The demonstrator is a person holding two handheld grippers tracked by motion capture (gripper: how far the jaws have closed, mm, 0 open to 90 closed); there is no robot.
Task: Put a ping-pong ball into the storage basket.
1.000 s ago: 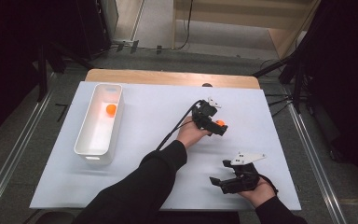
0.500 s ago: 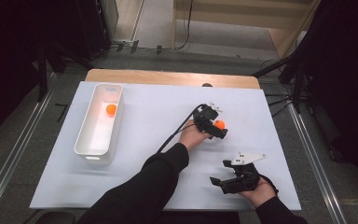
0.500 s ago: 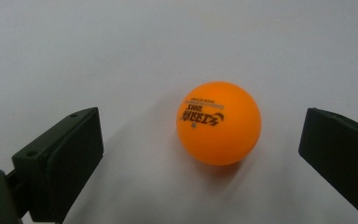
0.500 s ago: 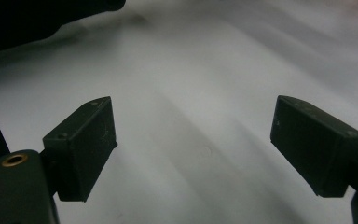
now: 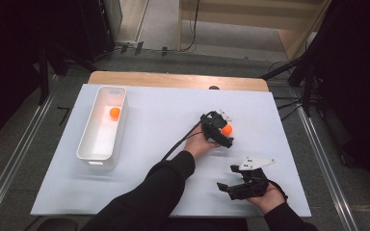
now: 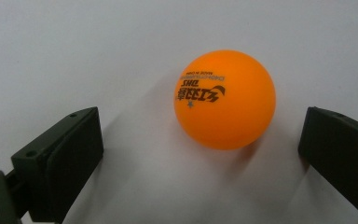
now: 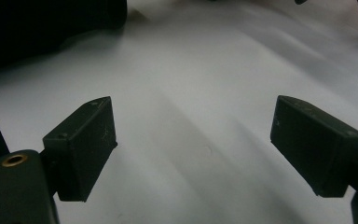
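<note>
An orange ping-pong ball [image 5: 227, 129] [image 6: 224, 99] with black print lies on the white table sheet at the right of centre. My left gripper [image 5: 223, 132] [image 6: 200, 154] stands open around it, the ball lying between the jaws nearer the right one, touching neither. My right gripper [image 5: 225, 186] [image 7: 193, 154] rests open near the front right of the sheet with nothing between its jaws. A second orange ball [image 5: 114, 112] lies inside the white tray [image 5: 87, 152] at the left.
The white sheet [image 5: 154, 115] covers a wooden table whose far edge [image 5: 173, 79] shows. Metal rails run along the floor on both sides. A dark sleeve [image 7: 51, 18] crosses the top left of the right gripper view.
My left gripper has shifted slightly toward the near right around the ball. The right gripper and the tray have stayed in place.
</note>
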